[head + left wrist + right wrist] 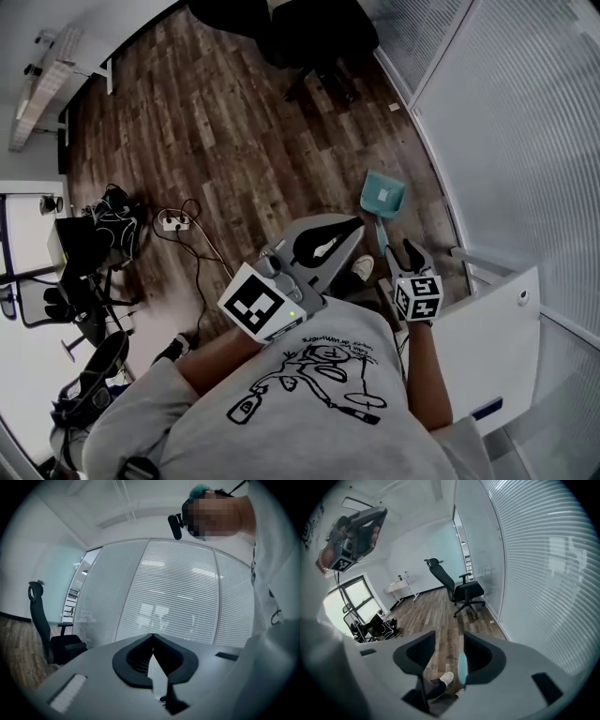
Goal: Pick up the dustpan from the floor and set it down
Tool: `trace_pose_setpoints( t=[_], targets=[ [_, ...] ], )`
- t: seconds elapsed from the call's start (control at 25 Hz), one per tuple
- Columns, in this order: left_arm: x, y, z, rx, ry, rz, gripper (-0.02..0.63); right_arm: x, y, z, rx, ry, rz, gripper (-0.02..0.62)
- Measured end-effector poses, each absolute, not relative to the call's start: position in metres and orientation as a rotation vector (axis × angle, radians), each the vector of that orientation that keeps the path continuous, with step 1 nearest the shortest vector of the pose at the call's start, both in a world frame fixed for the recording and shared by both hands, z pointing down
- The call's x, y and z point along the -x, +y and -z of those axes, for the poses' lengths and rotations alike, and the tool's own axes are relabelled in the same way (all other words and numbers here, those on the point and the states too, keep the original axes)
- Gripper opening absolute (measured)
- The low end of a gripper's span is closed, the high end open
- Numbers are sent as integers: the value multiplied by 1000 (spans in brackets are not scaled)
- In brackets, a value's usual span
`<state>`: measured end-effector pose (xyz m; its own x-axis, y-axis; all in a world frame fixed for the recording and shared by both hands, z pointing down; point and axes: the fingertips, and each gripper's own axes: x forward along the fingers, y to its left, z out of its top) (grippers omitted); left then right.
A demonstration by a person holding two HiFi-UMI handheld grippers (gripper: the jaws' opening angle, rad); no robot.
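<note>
The teal dustpan (382,196) lies on the wood floor by the glass wall, its handle running back toward me. My right gripper (404,255) hangs just right of the handle's near end, pointing down at the floor. In the right gripper view its jaws (449,637) stand open, and a teal strip of the dustpan (462,668) shows low in the gap, close by the right finger, with nothing pressing on it. My left gripper (354,227) is held higher, left of the handle. It is shut and empty (152,635), pointing level at the blinds.
A glass wall with blinds (506,141) runs along the right. A black office chair (319,42) stands further along it. Cables, a power strip (174,222) and bags (111,225) lie at the left. My shoe (364,269) is near the handle. A white panel (487,337) stands at my right.
</note>
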<state>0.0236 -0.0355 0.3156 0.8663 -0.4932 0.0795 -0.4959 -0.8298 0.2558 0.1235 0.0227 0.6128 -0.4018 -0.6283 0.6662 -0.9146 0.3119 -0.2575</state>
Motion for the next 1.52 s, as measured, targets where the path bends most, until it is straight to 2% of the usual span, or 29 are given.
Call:
trace_pose_setpoints(
  t=[0.28, 0.56, 1.52],
  targets=[
    [-18, -36, -314, -2765, -749, -19, 2, -124, 25, -680, -1293, -2071, -1003, 186],
    [-17, -37, -319, -2758, -752, -36, 2, -127, 21, -723, -1202, -2031, -1047, 189],
    [5, -44, -335, -2694, -819, -113, 2, -111, 18, -803, -1034, -1957, -1167, 206]
  ],
)
